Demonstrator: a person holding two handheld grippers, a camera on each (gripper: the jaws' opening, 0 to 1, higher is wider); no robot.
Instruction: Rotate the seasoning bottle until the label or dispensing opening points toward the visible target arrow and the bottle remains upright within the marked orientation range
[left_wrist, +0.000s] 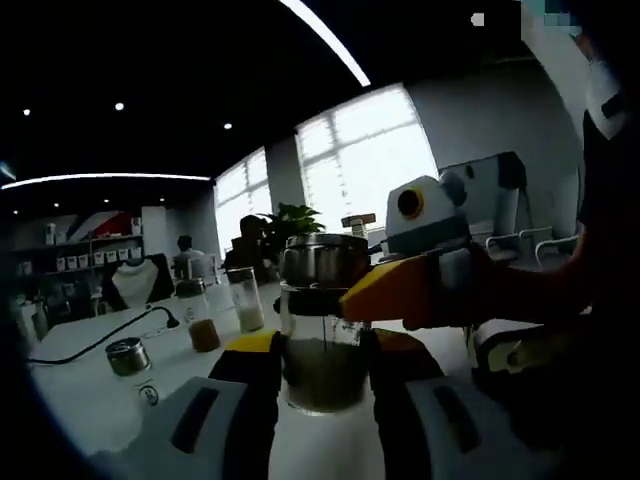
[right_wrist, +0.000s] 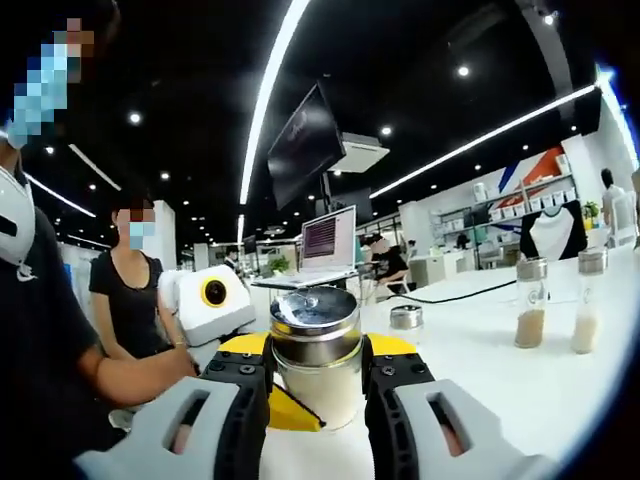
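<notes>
My left hand-held gripper (left_wrist: 322, 365) is clamped round the glass body of the clear seasoning bottle with a steel cap (left_wrist: 322, 330), which stands upright on the white bench (left_wrist: 90, 390); my right hand-held gripper (right_wrist: 318, 375) is closed on the steel cap itself; I see no target arrow near the bottle, so I could overshoot the turn; with both grips tight, twisting may unscrew the cap instead, or tip the bottle toward the small steel tin (left_wrist: 128, 356) beside it.
</notes>
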